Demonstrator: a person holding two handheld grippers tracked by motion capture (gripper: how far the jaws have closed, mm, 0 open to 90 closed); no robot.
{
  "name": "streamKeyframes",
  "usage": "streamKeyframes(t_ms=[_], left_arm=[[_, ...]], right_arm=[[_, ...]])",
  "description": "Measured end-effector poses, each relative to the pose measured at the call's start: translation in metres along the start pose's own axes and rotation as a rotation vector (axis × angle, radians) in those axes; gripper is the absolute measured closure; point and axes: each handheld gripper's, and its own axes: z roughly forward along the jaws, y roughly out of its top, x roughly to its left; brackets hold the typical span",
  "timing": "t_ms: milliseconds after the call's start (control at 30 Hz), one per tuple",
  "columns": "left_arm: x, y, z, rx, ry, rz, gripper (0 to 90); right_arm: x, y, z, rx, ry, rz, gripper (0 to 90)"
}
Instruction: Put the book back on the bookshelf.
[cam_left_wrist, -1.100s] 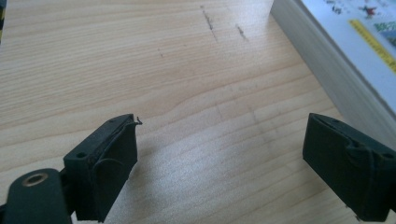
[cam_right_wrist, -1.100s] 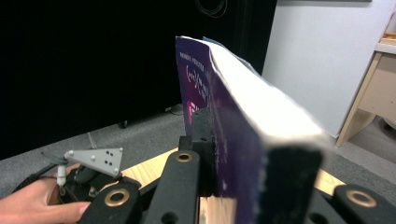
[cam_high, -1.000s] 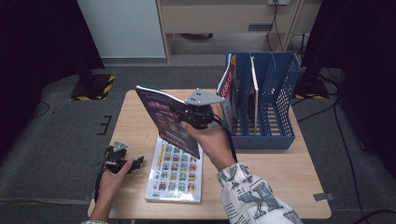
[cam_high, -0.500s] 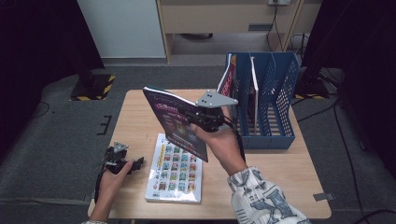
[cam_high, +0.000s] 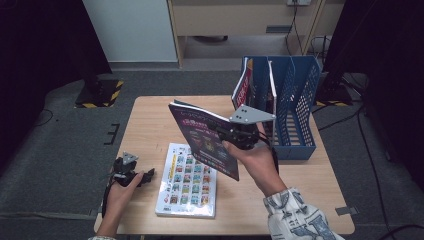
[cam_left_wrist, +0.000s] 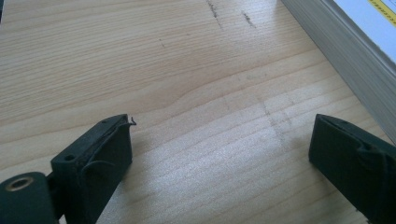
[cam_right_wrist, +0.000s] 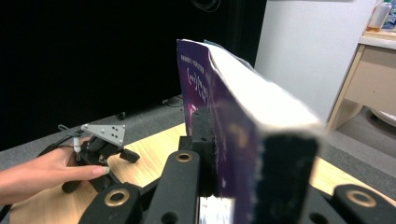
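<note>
Right gripper (cam_high: 235, 134) is clamped on the purple book (cam_high: 202, 137), holding it tilted above the desk (cam_high: 150, 115) just left of the blue file rack (cam_high: 295, 100). To slot it cleanly, it should turn the book upright and line its edge with an empty compartment. Left gripper (cam_high: 131, 175) rests released beside the flat sticker book (cam_high: 189, 180).

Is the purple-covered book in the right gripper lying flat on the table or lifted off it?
Lifted. The purple-covered book hangs tilted above the wooden table, clamped in the right gripper, near the blue file rack.
</note>
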Motion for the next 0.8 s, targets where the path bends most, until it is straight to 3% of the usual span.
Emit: streamKeyframes(t_ms=[800], left_arm=[[-0.001, 0.000, 0.000, 0.010, 0.001, 0.002, 3.2]], right_arm=[[-0.021, -0.022, -0.065, 0.008, -0.057, 0.004, 84.3]])
